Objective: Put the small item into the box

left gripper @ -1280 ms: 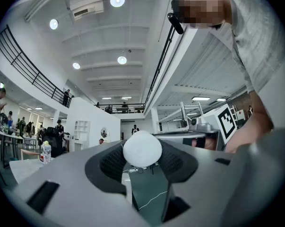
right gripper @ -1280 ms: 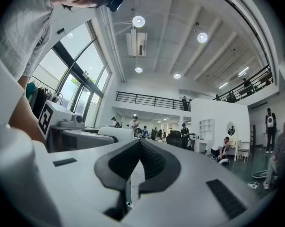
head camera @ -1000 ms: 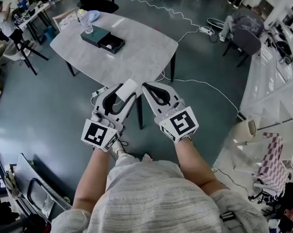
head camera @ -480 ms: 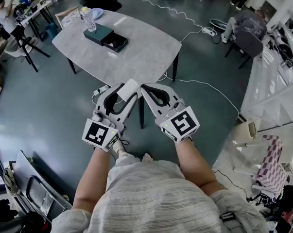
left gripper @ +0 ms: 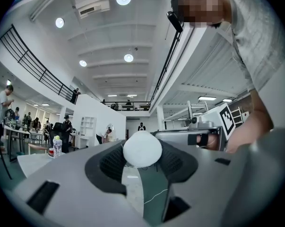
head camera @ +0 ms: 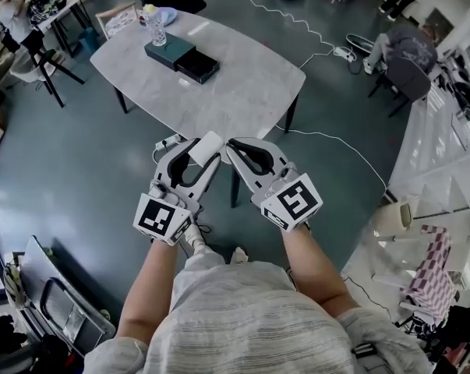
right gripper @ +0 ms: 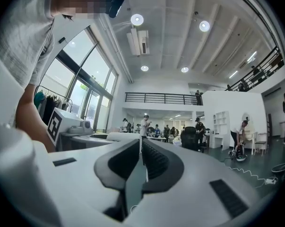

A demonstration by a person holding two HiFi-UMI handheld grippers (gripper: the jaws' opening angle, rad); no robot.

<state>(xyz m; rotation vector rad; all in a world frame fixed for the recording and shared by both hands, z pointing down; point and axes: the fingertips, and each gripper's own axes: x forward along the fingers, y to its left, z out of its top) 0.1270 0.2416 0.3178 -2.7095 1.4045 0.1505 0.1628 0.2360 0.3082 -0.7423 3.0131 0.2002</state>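
One small item, white and rounded, sits clamped between the widely parted jaws of your left gripper, centre frame; your right gripper is closed on nothing. Judged step: carrying. One black box and one teal piece just beside it rest on one table, upper left, well apart; you must approach, then lower.

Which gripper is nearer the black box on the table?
Left, slightly. The left gripper, shut on the white item, sits short of the table, below the black box. The right gripper, shut and empty, is beside it, further right.
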